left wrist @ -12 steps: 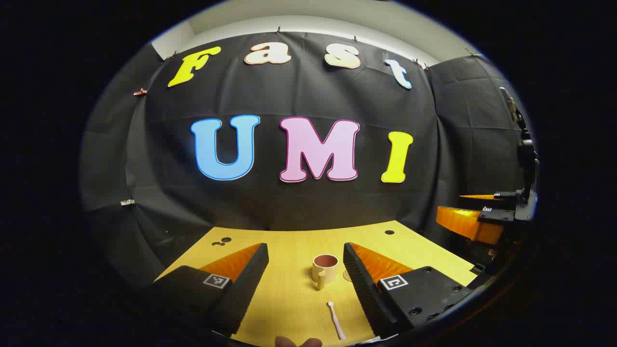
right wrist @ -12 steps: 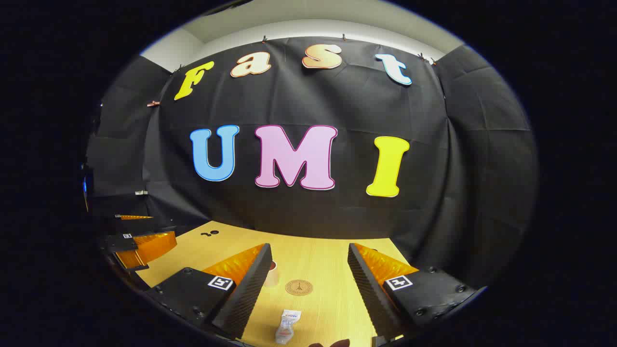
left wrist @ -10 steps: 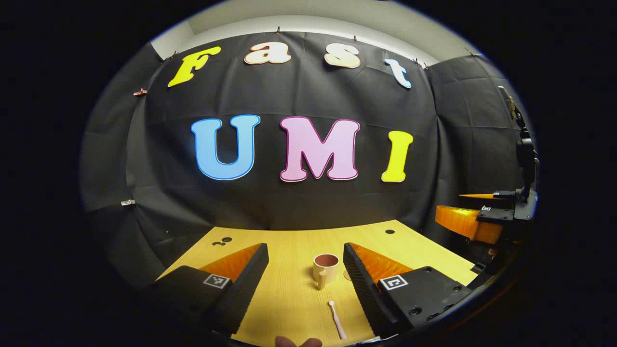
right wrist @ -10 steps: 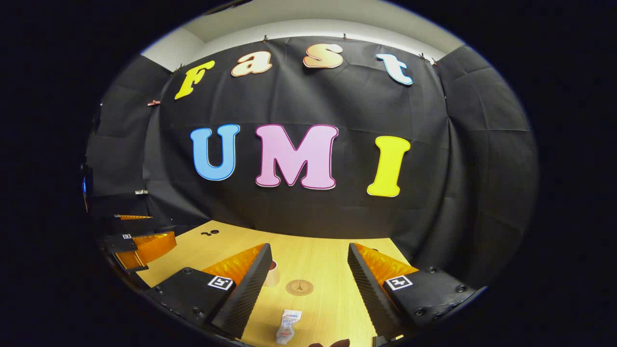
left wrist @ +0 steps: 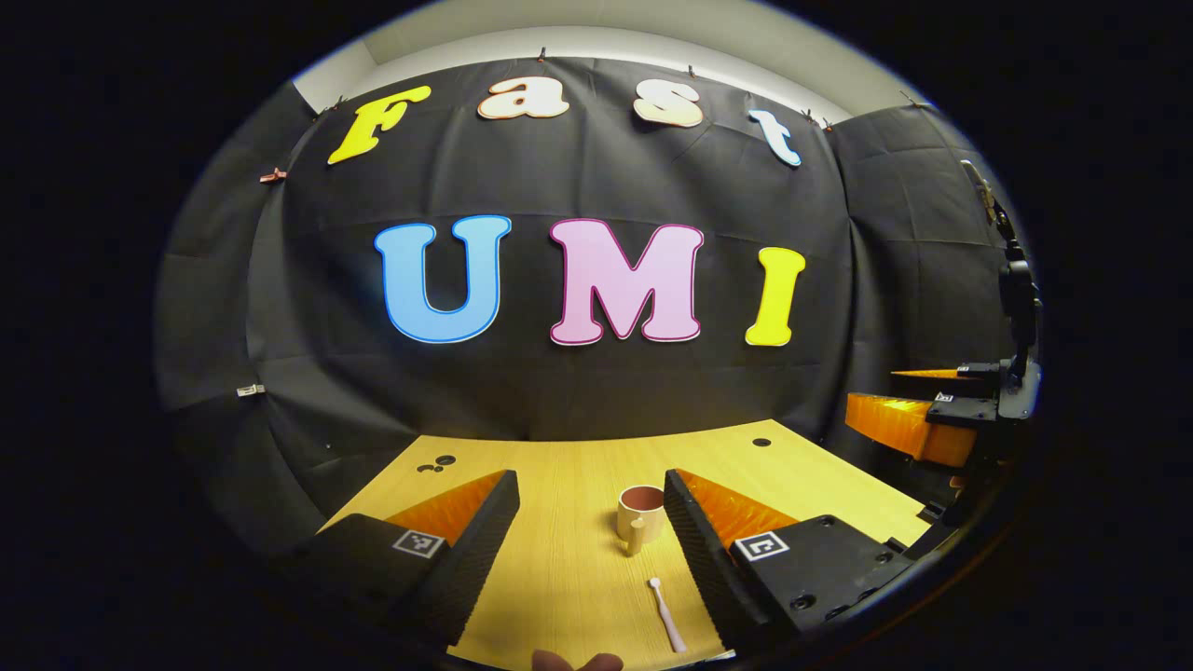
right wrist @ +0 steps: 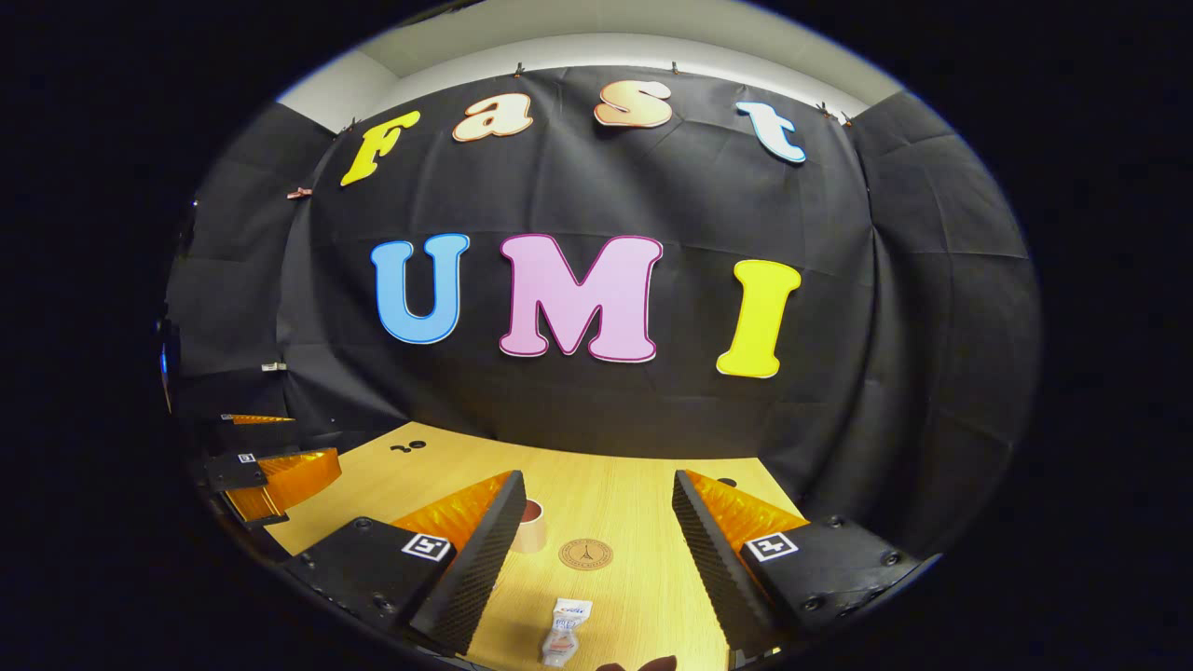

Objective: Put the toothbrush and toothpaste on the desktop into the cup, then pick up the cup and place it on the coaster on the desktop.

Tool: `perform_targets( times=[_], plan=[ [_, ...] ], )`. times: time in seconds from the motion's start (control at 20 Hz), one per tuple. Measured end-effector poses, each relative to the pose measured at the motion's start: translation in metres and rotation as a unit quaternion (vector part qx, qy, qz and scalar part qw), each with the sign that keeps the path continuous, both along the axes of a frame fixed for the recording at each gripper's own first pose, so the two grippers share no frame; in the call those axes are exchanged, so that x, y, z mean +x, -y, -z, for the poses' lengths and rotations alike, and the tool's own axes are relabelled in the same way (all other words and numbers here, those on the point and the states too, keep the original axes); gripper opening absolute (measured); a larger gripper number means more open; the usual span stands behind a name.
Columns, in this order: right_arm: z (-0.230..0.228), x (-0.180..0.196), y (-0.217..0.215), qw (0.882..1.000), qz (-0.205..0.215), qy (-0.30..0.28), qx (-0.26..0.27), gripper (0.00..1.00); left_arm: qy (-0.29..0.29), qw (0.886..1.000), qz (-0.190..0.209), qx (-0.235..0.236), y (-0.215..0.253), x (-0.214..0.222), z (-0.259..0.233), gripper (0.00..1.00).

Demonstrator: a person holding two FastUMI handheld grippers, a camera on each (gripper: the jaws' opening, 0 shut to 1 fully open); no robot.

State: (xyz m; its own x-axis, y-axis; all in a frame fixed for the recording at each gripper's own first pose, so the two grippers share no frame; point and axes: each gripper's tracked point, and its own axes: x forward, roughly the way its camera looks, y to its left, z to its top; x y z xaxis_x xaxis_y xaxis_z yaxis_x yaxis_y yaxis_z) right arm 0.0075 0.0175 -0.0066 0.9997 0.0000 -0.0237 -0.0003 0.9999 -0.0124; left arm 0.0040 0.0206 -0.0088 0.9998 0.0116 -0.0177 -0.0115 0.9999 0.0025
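- Two handheld grippers were held above a light yellow wood-grain tabletop point(left wrist: 569, 578), each with its fingers spread wide and gripping nothing.
- Left gripper point(left wrist: 591, 545): in the left gripper view, its fingers framed a cream ceramic cup with a reddish-brown inside point(left wrist: 640, 515), which stood upright on the tabletop with its handle turned toward the camera, close against the inner edge of the finger on the view's right.
- White slender toothbrush point(left wrist: 666, 614): lay flat on the tabletop nearer the camera than the cup, apart from it, between the fingers.
- Right gripper point(right wrist: 596, 545): in the right gripper view, a small white toothpaste tube point(right wrist: 564, 632) lay flat between its fingers, near the bottom edge.
- Round brown coaster with a dark centre emblem point(right wrist: 585, 554): lay flat beyond the tube, bare, with the cup just to its left, partly hidden behind a finger.
- Right gripper also appeared at the far right edge of the left gripper view; left gripper at the far left edge of the right gripper view.
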Motion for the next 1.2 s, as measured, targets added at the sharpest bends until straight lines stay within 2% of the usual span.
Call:
perform_targets(
  times=[0.35,0.55,0.9,1.2],
  plan=[
    [0.030,0.008,-0.014,0.998,0.005,-0.053,-0.016,0.97,-0.007,1.000,-0.001,-0.003,-0.020,0.008,0.011,0.97],
    [0.078,0.012,-0.028,0.991,-0.001,-0.130,-0.006,0.98,-0.018,1.000,-0.003,-0.007,-0.033,0.012,0.022,0.97],
    [0.174,0.009,-0.046,0.956,-0.010,-0.291,0.030,0.98,-0.044,0.999,-0.007,-0.017,-0.052,0.020,0.047,0.97],
    [0.262,0.010,-0.040,0.919,-0.002,-0.393,0.022,0.98,-0.068,0.997,-0.011,-0.017,-0.067,0.027,0.069,0.97]
  ],
)
